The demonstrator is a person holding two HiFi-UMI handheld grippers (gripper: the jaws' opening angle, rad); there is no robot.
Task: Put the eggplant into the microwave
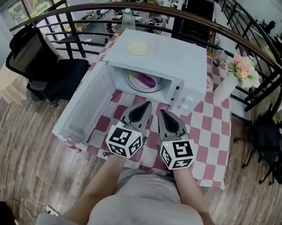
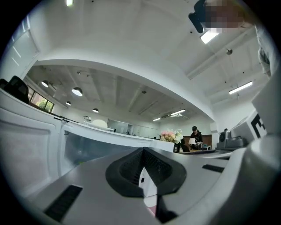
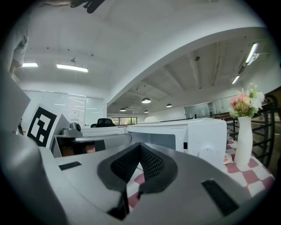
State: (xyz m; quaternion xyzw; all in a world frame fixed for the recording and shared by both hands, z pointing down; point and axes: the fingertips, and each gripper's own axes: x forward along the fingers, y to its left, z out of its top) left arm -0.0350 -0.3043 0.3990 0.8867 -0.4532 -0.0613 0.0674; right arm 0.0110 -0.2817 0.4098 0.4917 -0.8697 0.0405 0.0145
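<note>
The left gripper [image 1: 145, 106] and right gripper [image 1: 162, 113] are pointing side by side at the microwave [image 1: 179, 64], each with its jaws pressed together and gripping nothing. Beyond their tips, past the swung-open door [image 1: 83, 107], the purple eggplant [image 1: 146, 79] is lying on the plate [image 1: 133, 84] inside the cavity, apart from both.

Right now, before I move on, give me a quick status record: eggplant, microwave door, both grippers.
eggplant: inside the microwave, lying on the white plate
microwave door: wide open, at the left of the opening
left gripper: shut, empty, in front of the opening
right gripper: shut, empty, beside the left one
task state: eggplant in; door not yet closed
</note>
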